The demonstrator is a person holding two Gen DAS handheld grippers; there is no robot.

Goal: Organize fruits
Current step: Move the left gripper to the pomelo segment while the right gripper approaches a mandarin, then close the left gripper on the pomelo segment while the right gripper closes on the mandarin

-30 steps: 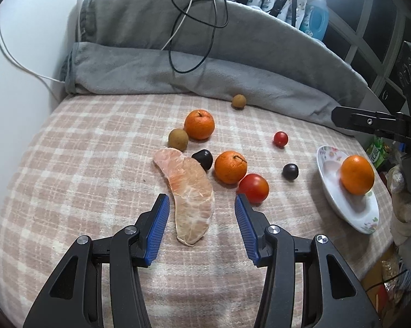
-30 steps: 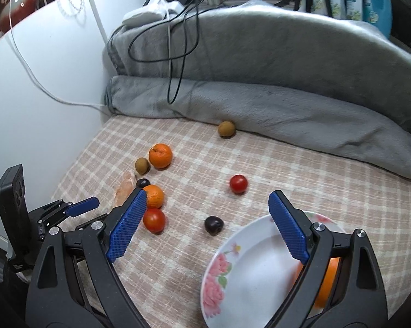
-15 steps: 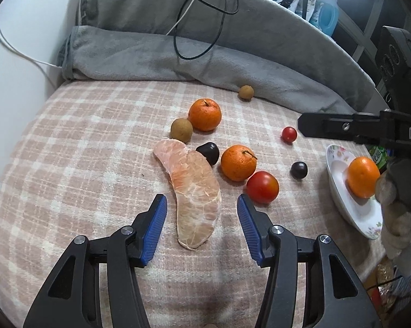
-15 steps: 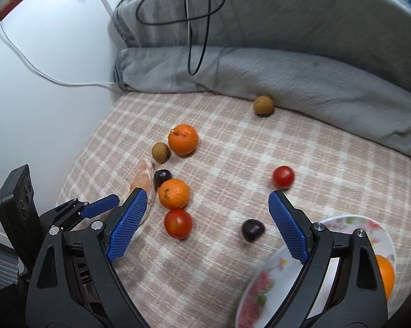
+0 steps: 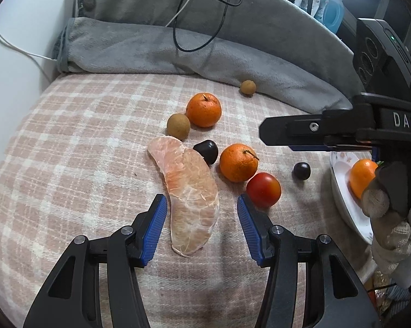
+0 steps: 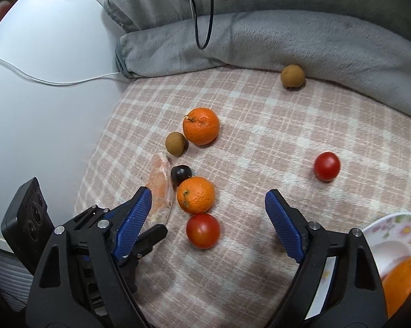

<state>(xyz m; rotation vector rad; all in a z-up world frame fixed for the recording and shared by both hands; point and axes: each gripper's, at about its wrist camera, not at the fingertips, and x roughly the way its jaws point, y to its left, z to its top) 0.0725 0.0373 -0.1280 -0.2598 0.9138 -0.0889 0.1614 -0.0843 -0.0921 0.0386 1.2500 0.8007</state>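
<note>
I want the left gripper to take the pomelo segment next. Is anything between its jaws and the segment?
Nothing visible. The left gripper is open, with the pomelo segment lying between its pads, untouched. The large tomato sits just outside the right-hand pad.

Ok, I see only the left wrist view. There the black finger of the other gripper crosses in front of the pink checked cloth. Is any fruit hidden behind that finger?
Observer: Yes. A small round red tomato lies there alone on the pink checked cloth, apart from the other fruits.
Operator: Thank you. And this other gripper, I see it only from the side. Is it open?
Observer: The right gripper is open and holds nothing. Its jaws have just been closing a little.
</note>
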